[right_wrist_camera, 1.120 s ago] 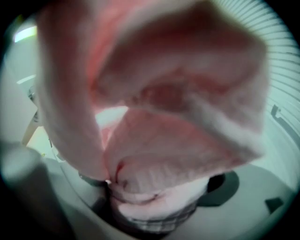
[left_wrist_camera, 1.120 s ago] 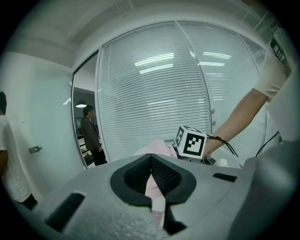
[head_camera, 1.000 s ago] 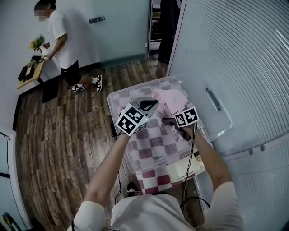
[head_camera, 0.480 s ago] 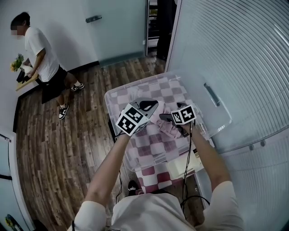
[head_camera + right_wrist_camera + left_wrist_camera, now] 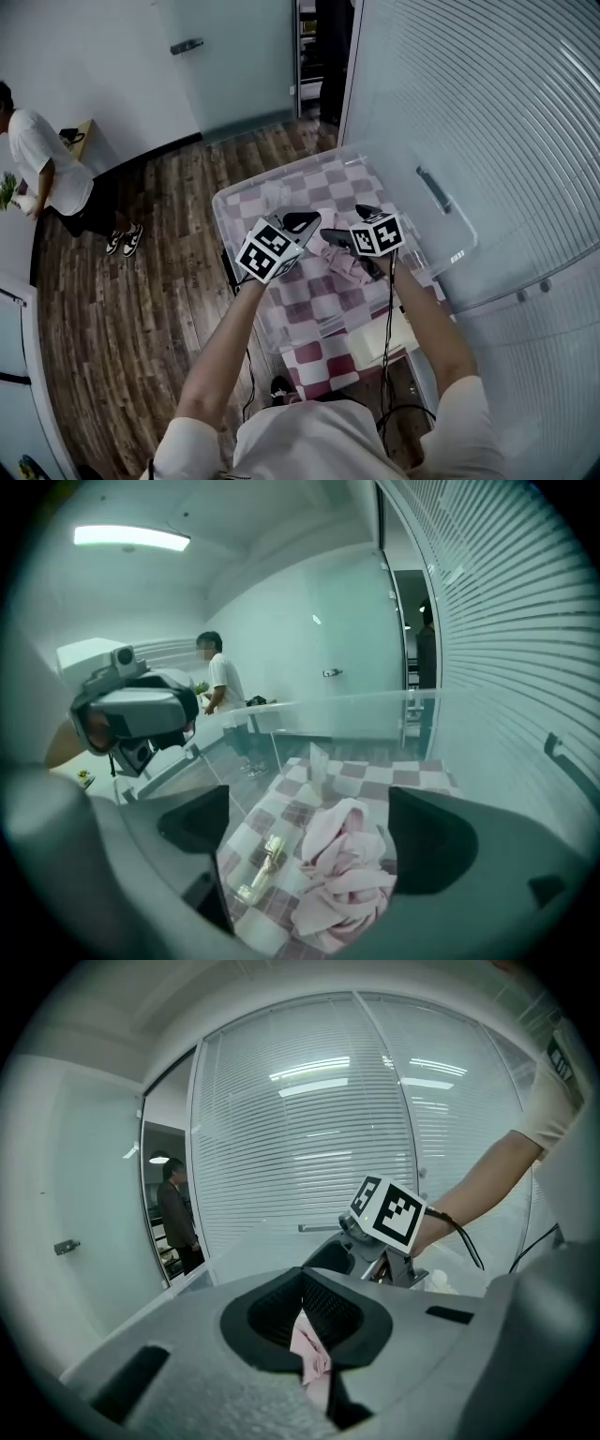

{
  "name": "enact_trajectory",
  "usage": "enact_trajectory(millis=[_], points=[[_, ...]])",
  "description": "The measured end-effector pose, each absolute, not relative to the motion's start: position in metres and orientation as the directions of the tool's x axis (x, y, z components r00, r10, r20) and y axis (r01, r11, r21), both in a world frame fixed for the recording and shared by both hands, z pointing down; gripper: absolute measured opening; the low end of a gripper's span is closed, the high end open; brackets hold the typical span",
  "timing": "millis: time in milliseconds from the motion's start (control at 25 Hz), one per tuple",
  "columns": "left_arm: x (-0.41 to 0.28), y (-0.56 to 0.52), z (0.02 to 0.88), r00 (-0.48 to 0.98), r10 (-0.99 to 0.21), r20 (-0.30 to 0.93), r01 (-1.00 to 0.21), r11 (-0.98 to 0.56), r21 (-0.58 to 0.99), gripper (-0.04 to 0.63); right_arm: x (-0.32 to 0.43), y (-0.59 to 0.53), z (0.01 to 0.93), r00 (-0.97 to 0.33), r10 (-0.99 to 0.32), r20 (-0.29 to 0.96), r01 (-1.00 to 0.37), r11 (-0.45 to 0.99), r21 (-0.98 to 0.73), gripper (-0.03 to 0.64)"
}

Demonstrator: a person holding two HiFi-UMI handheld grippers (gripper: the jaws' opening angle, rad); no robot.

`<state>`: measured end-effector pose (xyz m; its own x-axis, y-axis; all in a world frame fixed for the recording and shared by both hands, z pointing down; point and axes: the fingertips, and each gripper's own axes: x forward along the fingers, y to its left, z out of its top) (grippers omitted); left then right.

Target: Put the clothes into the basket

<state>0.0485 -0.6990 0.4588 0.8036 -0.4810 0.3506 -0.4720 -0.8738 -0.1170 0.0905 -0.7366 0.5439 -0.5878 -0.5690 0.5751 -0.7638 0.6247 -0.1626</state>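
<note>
A pink garment (image 5: 345, 263) lies crumpled in the clear plastic basket (image 5: 228, 208), which is lined with a pink-and-white checked cloth. My left gripper (image 5: 302, 224) hovers over the basket's middle. In the left gripper view it (image 5: 306, 1314) is shut on a fold of the pink garment (image 5: 310, 1357). My right gripper (image 5: 334, 238) faces it from the right, just above the heap. In the right gripper view it (image 5: 314, 834) is open, and the pink garment (image 5: 343, 876) lies below, between its jaws and clear of both.
The basket's clear lid (image 5: 441, 206) leans at the right against a glass wall with blinds. A small gold object (image 5: 262, 861) lies on the checked lining beside the garment. A person (image 5: 39, 171) walks on the wood floor at far left.
The pink garment has been pulled from the basket's far side toward its middle, between the grippers. The person in the background has walked left.
</note>
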Motion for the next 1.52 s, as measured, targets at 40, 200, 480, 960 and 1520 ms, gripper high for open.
enact_trajectory(millis=[40, 200, 480, 960, 1520], points=[[0.048, -0.699, 0.458, 0.804, -0.48, 0.351, -0.472, -0.874, -0.117, 0.007, 0.088, -0.737, 0.537, -0.592, -0.576, 0.564, -0.762, 0.627, -0.159, 0.543], [0.047, -0.695, 0.46, 0.802, -0.475, 0.361, -0.461, -0.878, -0.132, 0.008, 0.081, -0.736, 0.517, -0.605, -0.6, 0.524, -0.757, 0.637, -0.145, 0.541], [0.048, -0.688, 0.457, 0.808, -0.467, 0.359, -0.448, -0.883, -0.14, 0.008, 0.084, -0.728, 0.487, -0.618, -0.677, 0.399, -0.779, 0.595, -0.197, 0.358], [0.041, -0.667, 0.42, 0.846, -0.476, 0.241, -0.474, -0.878, -0.07, 0.008, 0.1, -0.663, 0.392, -0.63, -0.771, 0.092, -0.767, 0.598, -0.232, 0.035], [0.074, -0.617, 0.418, 0.891, -0.395, 0.224, -0.386, -0.919, -0.084, 0.008, 0.129, -0.603, 0.406, -0.581, -0.8, 0.147, -0.813, 0.564, -0.144, 0.028]])
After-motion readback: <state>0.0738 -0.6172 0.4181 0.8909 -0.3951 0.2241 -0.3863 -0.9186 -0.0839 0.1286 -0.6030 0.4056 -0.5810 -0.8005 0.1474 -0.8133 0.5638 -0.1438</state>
